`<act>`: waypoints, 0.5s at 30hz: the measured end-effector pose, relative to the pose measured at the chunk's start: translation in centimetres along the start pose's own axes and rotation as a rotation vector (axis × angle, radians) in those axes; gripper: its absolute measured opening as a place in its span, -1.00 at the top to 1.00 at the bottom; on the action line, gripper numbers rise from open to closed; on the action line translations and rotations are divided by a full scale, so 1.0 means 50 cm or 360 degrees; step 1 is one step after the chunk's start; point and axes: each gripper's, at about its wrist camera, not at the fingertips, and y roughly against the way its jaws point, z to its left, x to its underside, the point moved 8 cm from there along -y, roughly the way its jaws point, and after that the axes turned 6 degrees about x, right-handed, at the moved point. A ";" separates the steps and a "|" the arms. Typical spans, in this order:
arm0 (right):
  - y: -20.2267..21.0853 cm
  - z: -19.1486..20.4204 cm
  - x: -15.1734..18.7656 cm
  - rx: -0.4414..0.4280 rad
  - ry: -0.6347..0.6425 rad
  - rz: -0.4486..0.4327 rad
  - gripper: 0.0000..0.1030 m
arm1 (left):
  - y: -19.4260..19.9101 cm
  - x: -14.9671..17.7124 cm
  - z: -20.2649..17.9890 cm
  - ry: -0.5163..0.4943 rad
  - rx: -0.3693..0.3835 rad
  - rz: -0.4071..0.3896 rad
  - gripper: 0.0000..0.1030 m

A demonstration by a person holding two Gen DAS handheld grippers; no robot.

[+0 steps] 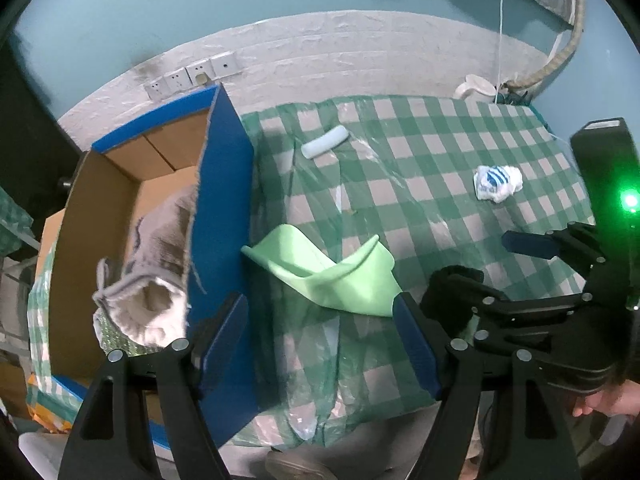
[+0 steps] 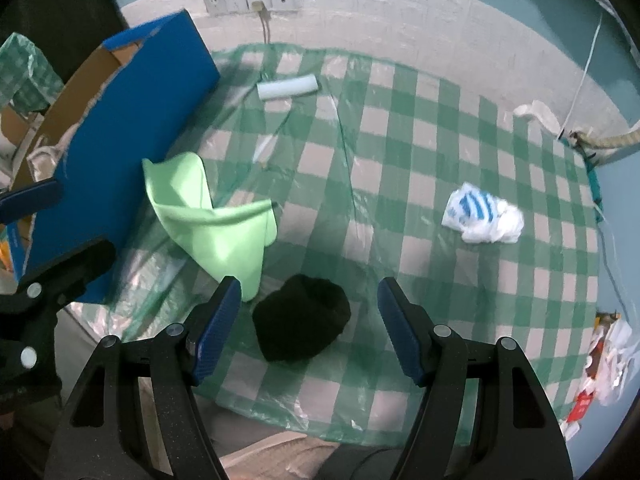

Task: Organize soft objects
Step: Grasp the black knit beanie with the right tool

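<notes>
Nearest the right wrist camera, a rumpled black knitted item [image 2: 301,318], perhaps a hat or sock, is seen lying on the green-and-white checked plastic table cover [image 2: 440,160], framed between the blue-padded jaws of the right gripper [image 2: 310,330], which are spread wide and hold nothing. It is judged to be light, limp and compressible, so a pinch across its bunched middle should be secure. The left gripper [image 1: 320,340] is likewise held open and empty, above the crumpled pale green cloth [image 1: 332,276] beside the blue cardboard box [image 1: 224,208]; a raised fold is the likely grasp point. A grey fleece-lined garment [image 1: 156,272] is already draped in the box. A white-and-blue crumpled plastic bag [image 2: 482,214] and a pale foam roll [image 2: 288,87] lie well apart.
</notes>
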 end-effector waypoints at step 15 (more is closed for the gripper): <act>-0.090 0.014 0.050 -0.0008 0.0015 0.0143 -0.37 | -0.062 0.013 -0.025 -0.0028 -0.0023 0.0105 -0.49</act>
